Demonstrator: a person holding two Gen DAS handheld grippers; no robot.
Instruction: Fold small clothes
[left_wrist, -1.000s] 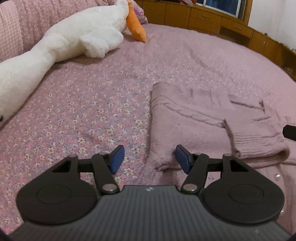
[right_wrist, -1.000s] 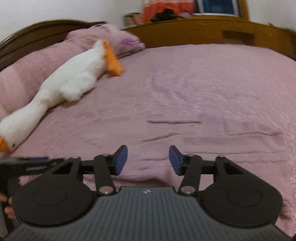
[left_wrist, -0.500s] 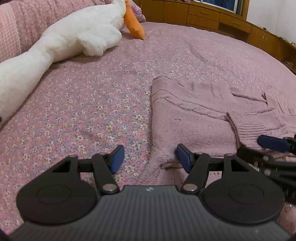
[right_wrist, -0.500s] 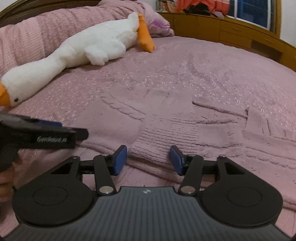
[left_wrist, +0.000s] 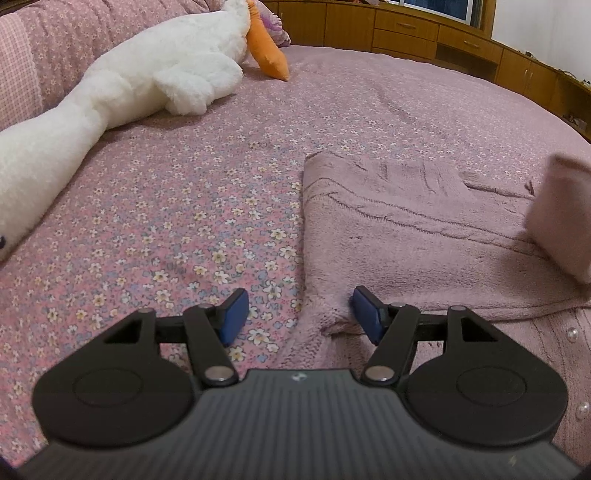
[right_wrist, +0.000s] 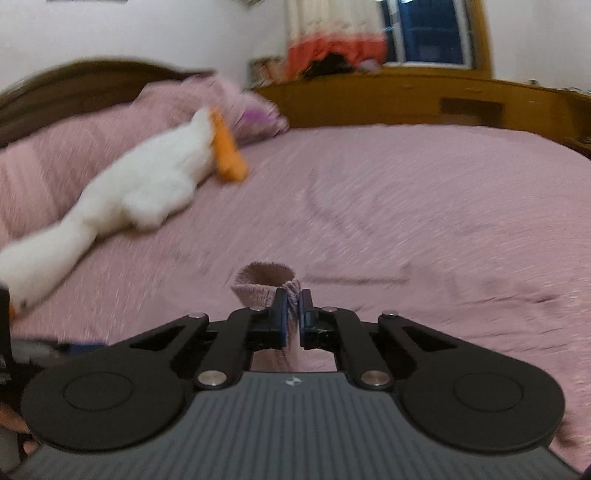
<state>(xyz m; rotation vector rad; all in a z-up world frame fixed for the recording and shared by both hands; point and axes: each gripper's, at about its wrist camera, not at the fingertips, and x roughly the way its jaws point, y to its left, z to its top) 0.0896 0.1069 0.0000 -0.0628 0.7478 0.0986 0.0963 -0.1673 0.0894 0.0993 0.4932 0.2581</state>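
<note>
Since the earlier frame, the right gripper (right_wrist: 291, 301) has been closing and is now pinching the ribbed cuff (right_wrist: 267, 280) of the fuzzy pink knit sweater (left_wrist: 399, 236), which is lying on the floral bedspread (left_wrist: 177, 221). The left gripper (left_wrist: 297, 314) is hovering at its hem, jaws apart.

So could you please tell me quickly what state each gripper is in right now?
Left gripper: open, holding nothing.
Right gripper: shut on the sweater cuff.

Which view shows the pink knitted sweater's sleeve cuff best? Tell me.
The right wrist view. There the pink knitted sweater's ribbed sleeve cuff is sharp and central, its round opening facing the camera, pinched between the shut right gripper. The left wrist view shows only a blurred, lifted pink shape at the right edge.
</note>
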